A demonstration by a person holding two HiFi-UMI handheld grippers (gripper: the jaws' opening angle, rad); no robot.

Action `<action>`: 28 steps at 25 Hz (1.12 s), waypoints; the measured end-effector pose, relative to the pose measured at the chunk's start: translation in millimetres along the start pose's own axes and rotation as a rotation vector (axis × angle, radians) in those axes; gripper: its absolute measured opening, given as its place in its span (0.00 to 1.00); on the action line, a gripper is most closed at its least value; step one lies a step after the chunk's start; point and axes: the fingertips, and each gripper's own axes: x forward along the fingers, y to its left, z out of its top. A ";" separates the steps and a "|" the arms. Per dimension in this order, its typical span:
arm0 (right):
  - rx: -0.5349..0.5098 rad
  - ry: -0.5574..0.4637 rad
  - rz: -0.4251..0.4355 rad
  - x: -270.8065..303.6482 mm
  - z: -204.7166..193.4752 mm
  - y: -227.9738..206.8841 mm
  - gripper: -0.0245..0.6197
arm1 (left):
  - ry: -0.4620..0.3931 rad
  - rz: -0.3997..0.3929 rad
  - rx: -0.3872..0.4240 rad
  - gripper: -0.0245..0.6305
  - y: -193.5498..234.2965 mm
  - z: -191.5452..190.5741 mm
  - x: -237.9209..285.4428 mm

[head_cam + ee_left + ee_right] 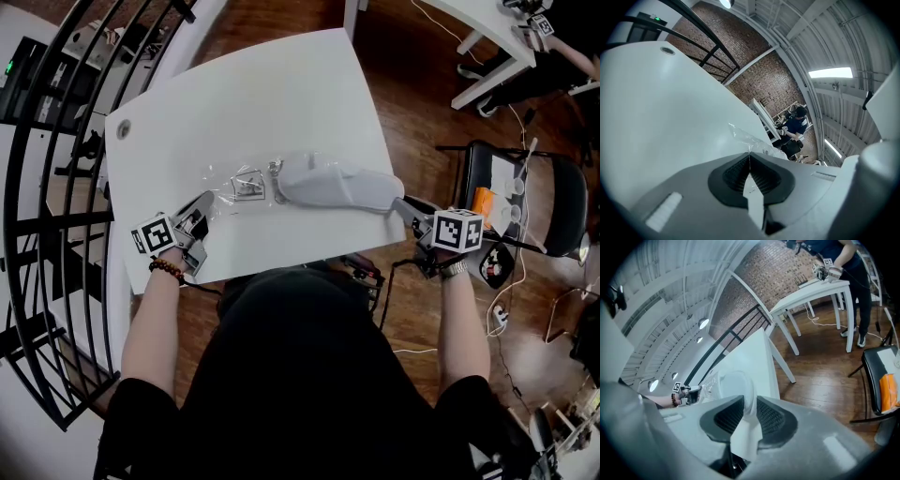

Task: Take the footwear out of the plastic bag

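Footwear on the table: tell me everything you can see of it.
The footwear is one pale grey, smooth, soft-looking piece lying lengthwise on the white table. The right hand-held gripper is shut on one thin end. The other end meets the crumpled clear plastic bag, which the left hand-held gripper pinches. Whether that end sits inside the bag is unclear.

Both bare forearms reach forward. The left gripper (208, 202), at eight o'clock, points toward one, its jaws pinched together on the plastic bag (239, 183). The right gripper (401, 207), at four o'clock, points toward ten and clamps the footwear (328, 183).
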 end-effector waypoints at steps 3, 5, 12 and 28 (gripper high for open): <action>-0.027 0.044 -0.006 -0.5 -7.9 -1.0 0.18 | 0.001 0.013 0.009 0.06 0.3 0.7 0.8; -0.058 0.069 -0.021 0.0 -10.0 -2.7 0.21 | -0.007 0.023 0.018 0.08 1.0 4.0 1.0; -0.140 0.092 -0.083 -0.4 0.1 -10.6 0.28 | -0.024 0.082 0.051 0.30 7.6 11.3 -0.7; -0.671 0.197 -0.176 41.6 37.5 38.3 0.29 | -0.040 0.155 0.607 0.36 -73.2 45.9 12.2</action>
